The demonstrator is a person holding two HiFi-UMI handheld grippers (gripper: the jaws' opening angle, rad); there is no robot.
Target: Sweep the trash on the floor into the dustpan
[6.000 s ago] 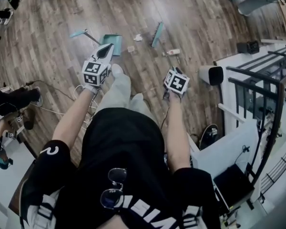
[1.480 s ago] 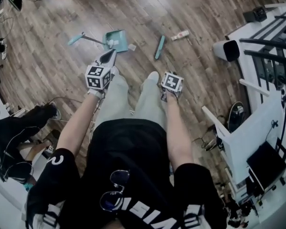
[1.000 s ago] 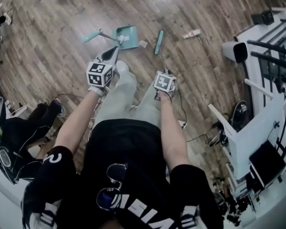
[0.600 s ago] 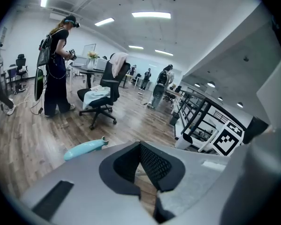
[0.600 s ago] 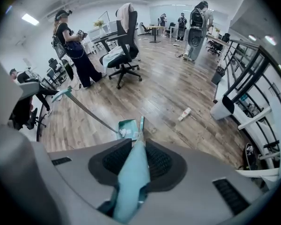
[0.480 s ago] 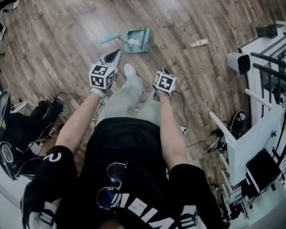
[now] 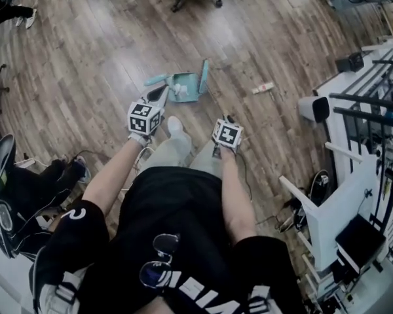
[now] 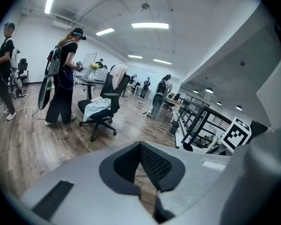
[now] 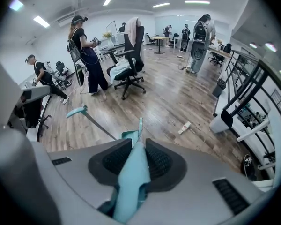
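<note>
Right gripper [image 9: 139, 150]: jaws clamped on the teal brush handle [image 9: 130, 184], one pad pressed to each side of it.
Left gripper [image 7: 158, 97]: jaws drawn together at the tips, nothing between them; held just short of the dustpan handle [image 7: 156, 80].
Floor [image 7: 85, 70]: brown wood planks, glossy in places; loose cables [image 7: 139, 157] lie by the person's feet.
Brush head [image 7: 204, 77]: teal, standing on edge against the right side of the dustpan.
Dustpan [image 7: 190, 94]: teal, flat on the floor just ahead of the person's feet, its handle pointing left.
Dustpan contents: white scraps [image 7: 179, 89] piled inside; what they are is too small to tell.
Tube [image 7: 263, 87]: small and pale, lying on the planks to the right, well apart from the dustpan.
Room: open office; white unit [image 7: 312, 108] and dark railing [image 7: 373, 103] along the right; black office chair [image 9: 129, 64] with cloth draped over its back farther out; several people [image 9: 86, 55] standing beyond it; strip lights on the ceiling.
Hard to make out: the floor directly beneath the person is covered by torso and legs; the stretch of brush between head and right gripper is barely traceable from the head view; the far desks are blurred.
</note>
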